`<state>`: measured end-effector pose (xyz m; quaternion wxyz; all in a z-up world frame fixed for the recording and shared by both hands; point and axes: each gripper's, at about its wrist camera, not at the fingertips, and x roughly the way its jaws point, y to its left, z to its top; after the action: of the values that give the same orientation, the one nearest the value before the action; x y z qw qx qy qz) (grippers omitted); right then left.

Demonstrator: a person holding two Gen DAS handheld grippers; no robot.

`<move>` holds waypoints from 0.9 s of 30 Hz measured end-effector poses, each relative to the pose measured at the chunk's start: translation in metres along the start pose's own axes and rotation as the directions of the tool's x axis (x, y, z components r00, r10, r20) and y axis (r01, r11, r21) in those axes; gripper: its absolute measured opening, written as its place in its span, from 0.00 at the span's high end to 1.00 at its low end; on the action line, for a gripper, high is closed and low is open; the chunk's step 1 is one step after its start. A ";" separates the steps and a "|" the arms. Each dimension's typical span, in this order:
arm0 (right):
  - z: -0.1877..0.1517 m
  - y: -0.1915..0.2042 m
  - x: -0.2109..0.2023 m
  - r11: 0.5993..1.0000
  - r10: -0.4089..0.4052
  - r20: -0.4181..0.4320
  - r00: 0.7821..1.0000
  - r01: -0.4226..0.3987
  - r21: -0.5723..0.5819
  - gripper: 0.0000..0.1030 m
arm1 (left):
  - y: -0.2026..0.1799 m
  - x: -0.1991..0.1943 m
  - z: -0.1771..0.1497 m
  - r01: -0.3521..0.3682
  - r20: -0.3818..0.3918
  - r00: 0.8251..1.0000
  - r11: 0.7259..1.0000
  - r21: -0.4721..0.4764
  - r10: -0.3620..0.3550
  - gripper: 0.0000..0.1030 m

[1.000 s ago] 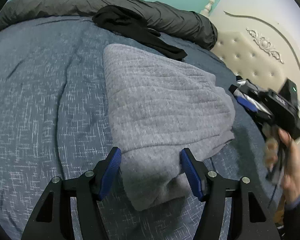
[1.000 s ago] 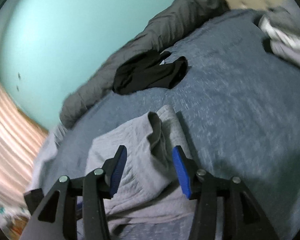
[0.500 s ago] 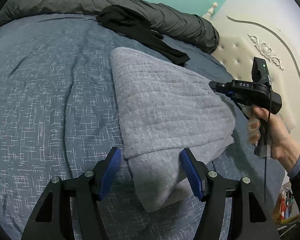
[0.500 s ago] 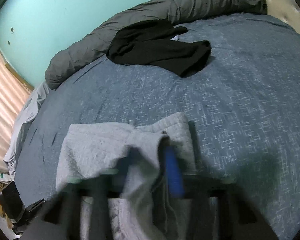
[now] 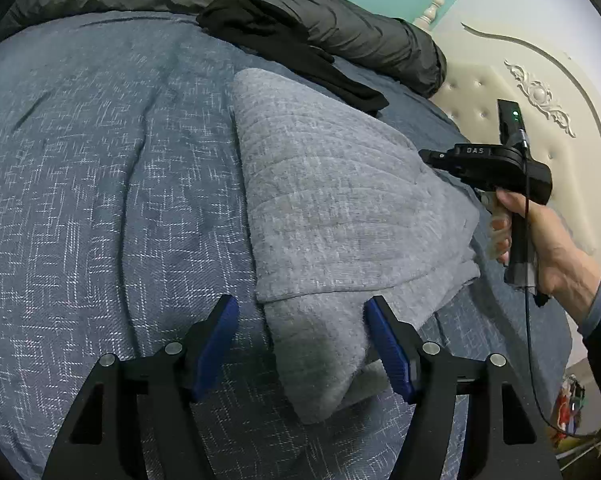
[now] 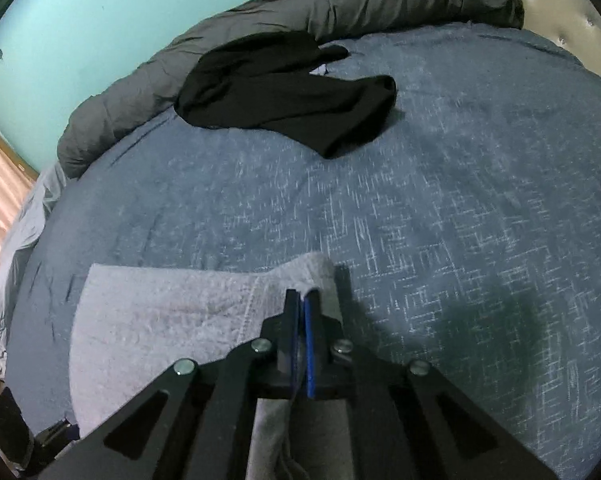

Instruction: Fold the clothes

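Your right gripper (image 6: 302,300) has just snapped its jaws together, and they're pinching a fold of the grey sweater (image 5: 340,208) at its edge — you can see the cloth bunched around the blue pads and trailing down under the tool. From the left wrist view the same gripper (image 5: 432,156) sits at the far side of the garment, your hand (image 5: 540,240) wrapped around its handle.

Your left gripper (image 5: 300,340) hangs with jaws wide apart; the near end of the sweater lies between the pads, but neither pad presses on it, so nothing is held there.

The sweater lies partly folded on the blue bedspread (image 5: 100,200), a lower layer poking out toward you. It looks like thick, soft knit: floppy, no stiffness, likely to sag and drag wherever you don't support it, though not slippery. Take hold at the edges and corners, pinching through all the layers, or the lower one will probably stay behind.

The black garment (image 6: 284,92) waits well apart, up by the rolled dark duvet (image 6: 340,8).
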<state>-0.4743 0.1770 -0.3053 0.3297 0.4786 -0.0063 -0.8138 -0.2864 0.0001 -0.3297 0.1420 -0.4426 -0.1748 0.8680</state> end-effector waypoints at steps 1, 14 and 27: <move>0.000 0.002 -0.005 1.000 -0.011 0.012 1.000 0.011 -0.011 0.97 | 0.000 0.000 0.000 -0.002 0.000 1.000 1.000 0.000 0.002 0.30; -0.056 0.059 -0.041 0.982 0.069 0.061 0.996 -0.057 -0.179 0.91 | -0.004 -0.005 0.001 0.001 0.003 1.000 1.000 -0.012 -0.001 0.30; -0.096 0.056 -0.097 0.988 0.154 0.210 0.965 -0.157 -0.005 0.73 | 0.026 -0.091 -0.014 -0.047 0.093 0.994 0.997 -0.064 0.053 0.30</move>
<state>-0.3377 0.2145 -0.2642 0.3873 0.3900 -0.0832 -0.8312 -0.2255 -0.0576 -0.2829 0.0981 -0.4095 -0.1967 0.8854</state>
